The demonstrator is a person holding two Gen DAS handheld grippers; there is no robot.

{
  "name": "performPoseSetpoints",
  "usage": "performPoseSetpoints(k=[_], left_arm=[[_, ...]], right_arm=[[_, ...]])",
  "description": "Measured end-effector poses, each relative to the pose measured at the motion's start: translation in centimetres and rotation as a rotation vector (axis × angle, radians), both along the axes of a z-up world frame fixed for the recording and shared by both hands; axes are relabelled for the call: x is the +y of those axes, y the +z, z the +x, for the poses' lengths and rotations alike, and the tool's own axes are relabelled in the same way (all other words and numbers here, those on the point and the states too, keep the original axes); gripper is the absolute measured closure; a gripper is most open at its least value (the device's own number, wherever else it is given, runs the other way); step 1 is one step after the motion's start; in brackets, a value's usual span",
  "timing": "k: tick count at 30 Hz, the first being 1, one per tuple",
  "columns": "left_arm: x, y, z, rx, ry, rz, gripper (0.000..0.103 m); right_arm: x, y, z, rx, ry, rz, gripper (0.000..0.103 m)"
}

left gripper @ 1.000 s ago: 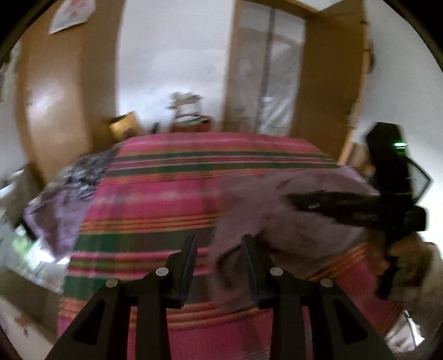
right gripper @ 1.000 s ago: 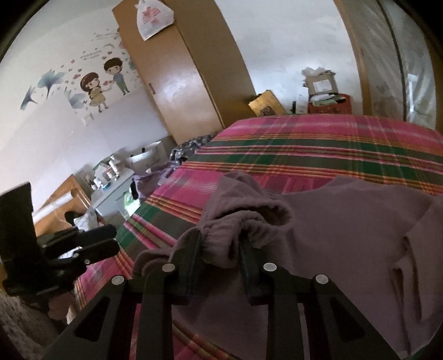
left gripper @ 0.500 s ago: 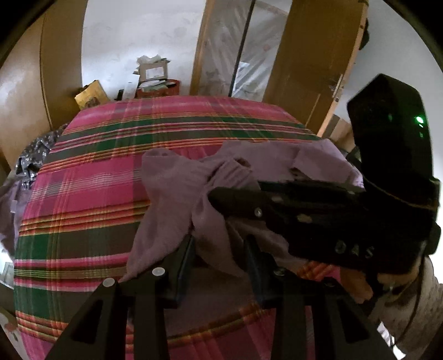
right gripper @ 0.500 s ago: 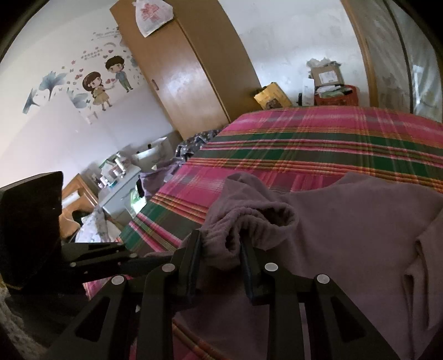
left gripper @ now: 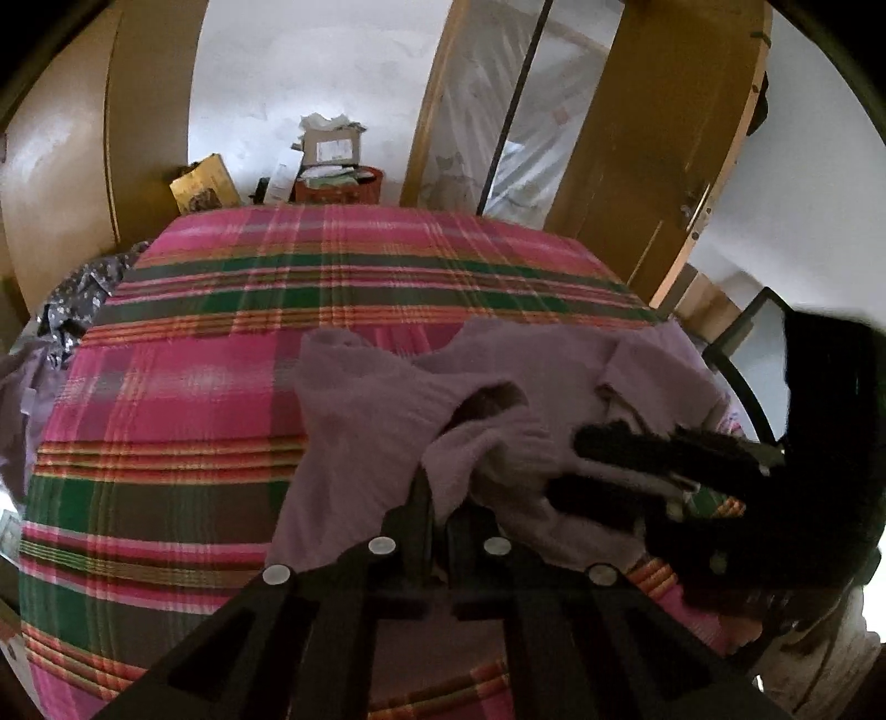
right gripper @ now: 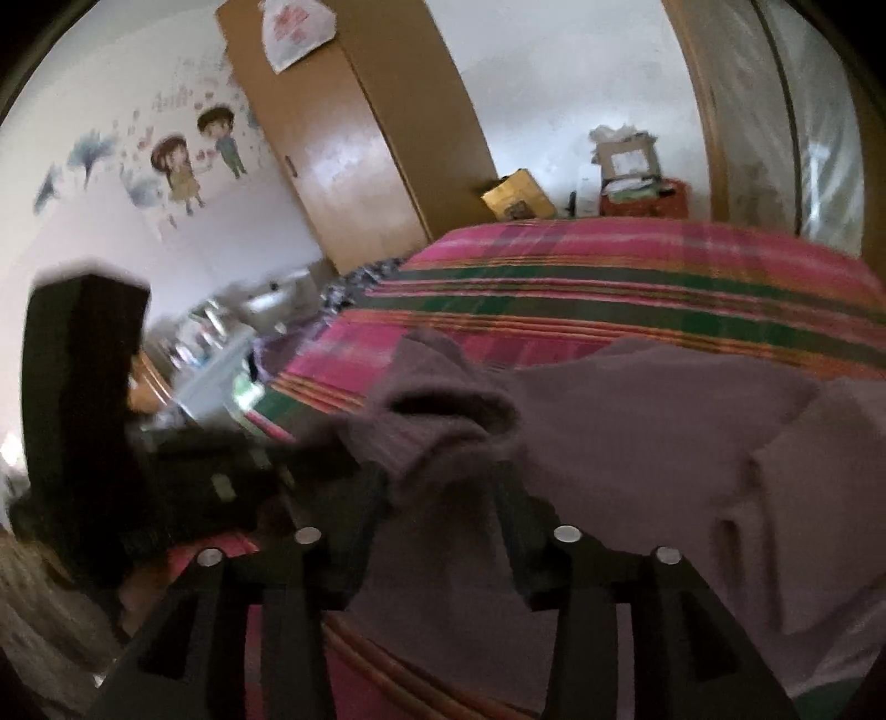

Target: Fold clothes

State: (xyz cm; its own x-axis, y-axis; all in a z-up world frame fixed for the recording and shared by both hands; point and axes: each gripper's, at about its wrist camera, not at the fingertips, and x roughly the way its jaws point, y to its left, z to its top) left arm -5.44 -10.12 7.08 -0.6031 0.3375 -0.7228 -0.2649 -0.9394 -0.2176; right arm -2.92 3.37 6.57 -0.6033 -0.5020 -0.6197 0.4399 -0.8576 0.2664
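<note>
Across the plaid bedspread [left gripper: 183, 421] lies a mauve garment [left gripper: 387, 421]; left gripper [left gripper: 437, 498] pinches its bunched cuff, while right gripper [right gripper: 443, 487] jaws are opening around that cuff.

The right hand-held gripper [left gripper: 559, 459] is motion-blurred, and the purple garment [right gripper: 692, 443] runs past the frame's right edge.

Home bedroom. Bed [left gripper: 221, 399] with pink-green plaid cover fills middle of room. Tall wooden wardrobe [right gripper: 354, 127] against wall, plastic bag [right gripper: 296, 30] hung on top. Cartoon boy-and-girl wall sticker [right gripper: 194, 155] beside it. Wooden door [left gripper: 653, 138] with handle stands open. Cardboard boxes [left gripper: 332, 147] and red basket [left gripper: 340, 185] stacked beyond bed's far end. Loose clothes [left gripper: 77, 299] heaped at bedside.
</note>
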Motion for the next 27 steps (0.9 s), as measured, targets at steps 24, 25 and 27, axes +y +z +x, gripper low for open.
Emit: performPoseSetpoints(k=[24,25,27], left_arm=[[-2.7,6.1,-3.8,0.168,0.084,0.051,0.1],[-2.9,6.3,-4.0,0.177,0.091,0.055,0.1],[-3.4,6.5,-4.4,0.18,0.099,0.067,0.1]], right_arm=[[2.6,-2.2,1.7,0.165,-0.145,0.501,0.047],[2.8,-2.3,1.5,0.168,-0.157,0.513,0.047],[3.2,-2.3,1.2,0.173,-0.175,0.522,0.052]])
